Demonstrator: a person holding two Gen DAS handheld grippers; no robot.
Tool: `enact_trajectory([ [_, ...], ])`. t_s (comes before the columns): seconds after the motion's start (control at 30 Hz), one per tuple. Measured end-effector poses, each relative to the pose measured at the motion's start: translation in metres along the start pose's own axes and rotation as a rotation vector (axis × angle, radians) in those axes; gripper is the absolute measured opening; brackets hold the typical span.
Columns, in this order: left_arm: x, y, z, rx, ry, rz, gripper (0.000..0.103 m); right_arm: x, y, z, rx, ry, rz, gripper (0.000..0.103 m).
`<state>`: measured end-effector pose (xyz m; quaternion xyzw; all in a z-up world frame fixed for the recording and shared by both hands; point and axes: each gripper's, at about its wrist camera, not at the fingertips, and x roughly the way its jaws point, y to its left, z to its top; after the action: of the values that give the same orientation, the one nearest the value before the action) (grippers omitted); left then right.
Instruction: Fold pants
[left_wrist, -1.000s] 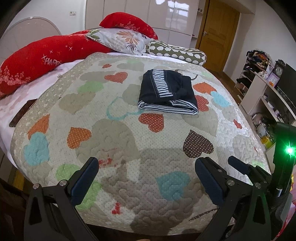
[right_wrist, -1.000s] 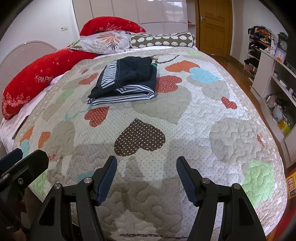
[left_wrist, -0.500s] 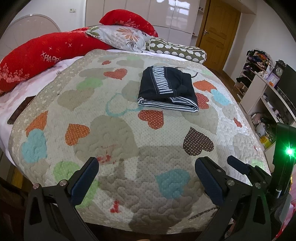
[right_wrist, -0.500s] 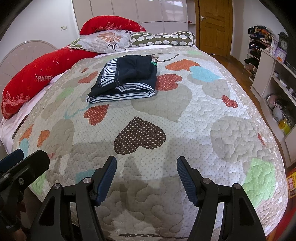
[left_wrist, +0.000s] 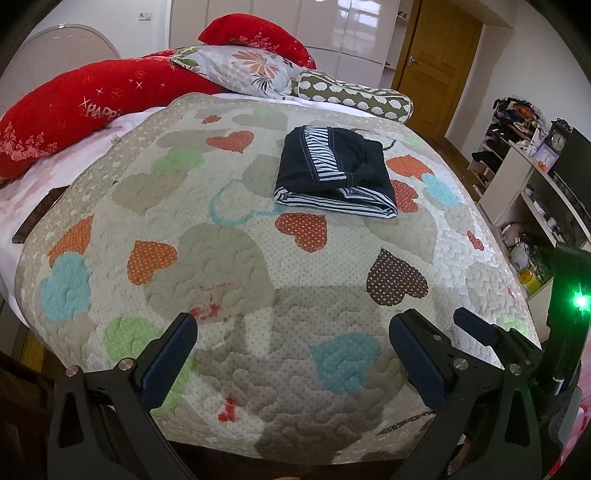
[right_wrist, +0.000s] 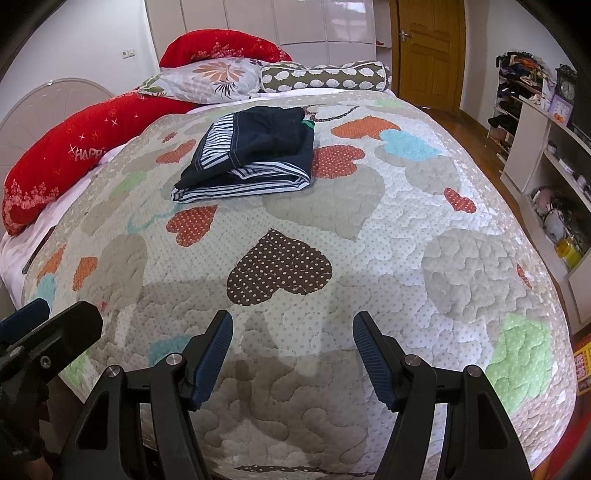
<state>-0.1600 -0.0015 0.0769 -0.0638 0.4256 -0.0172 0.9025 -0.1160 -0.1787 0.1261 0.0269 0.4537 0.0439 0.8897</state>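
Note:
The pants (left_wrist: 334, 173) (right_wrist: 251, 157) lie folded into a compact dark navy bundle with blue-and-white striped trim, on the far half of the heart-patterned quilt (left_wrist: 236, 258) (right_wrist: 406, 229). My left gripper (left_wrist: 293, 334) hangs open over the quilt's near edge, well short of the pants, nothing between its fingers. My right gripper (right_wrist: 291, 334) is open too and empty, also at the near edge. Part of the right gripper shows at the right of the left wrist view, and part of the left gripper at the left of the right wrist view.
Red pillows (left_wrist: 85, 107) (right_wrist: 55, 162), a floral pillow (left_wrist: 247, 72) and a spotted bolster (right_wrist: 325, 75) line the head of the bed. A wooden door (left_wrist: 439, 70) stands beyond. White shelves (right_wrist: 543, 158) with clutter run along the right wall.

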Motion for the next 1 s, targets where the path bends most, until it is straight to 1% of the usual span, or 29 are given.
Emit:
enact_trajectory([
  [0.37, 0.004, 0.004, -0.003, -0.011, 0.01, -0.001, 0.103, 0.0, 0.003, -0.002, -0.006, 0.005, 0.002, 0.072],
  [0.47, 0.007, 0.006, 0.0, -0.015, 0.013, 0.001, 0.103, 0.0, 0.003, -0.002, -0.005, 0.001, -0.002, 0.072],
  [0.57, 0.013, 0.007, 0.014, 0.007, 0.005, 0.009, 0.103, 0.002, 0.002, 0.005, -0.01, -0.002, 0.0, 0.072],
  [0.67, 0.02, 0.007, 0.029, 0.027, -0.013, 0.026, 0.103, 0.005, 0.002, 0.025, -0.022, -0.031, -0.009, 0.072],
  [0.77, 0.029, 0.009, 0.041, 0.021, -0.009, 0.018, 0.103, 0.01, 0.004, 0.04, -0.032, -0.046, -0.018, 0.073],
  [0.83, 0.035, 0.011, 0.048, 0.015, 0.0, 0.014, 0.103, 0.015, 0.007, 0.049, -0.044, -0.048, -0.007, 0.074],
  [1.0, 0.046, 0.016, 0.061, 0.016, -0.006, 0.011, 0.103, 0.027, 0.011, 0.057, -0.061, -0.043, -0.017, 0.074],
])
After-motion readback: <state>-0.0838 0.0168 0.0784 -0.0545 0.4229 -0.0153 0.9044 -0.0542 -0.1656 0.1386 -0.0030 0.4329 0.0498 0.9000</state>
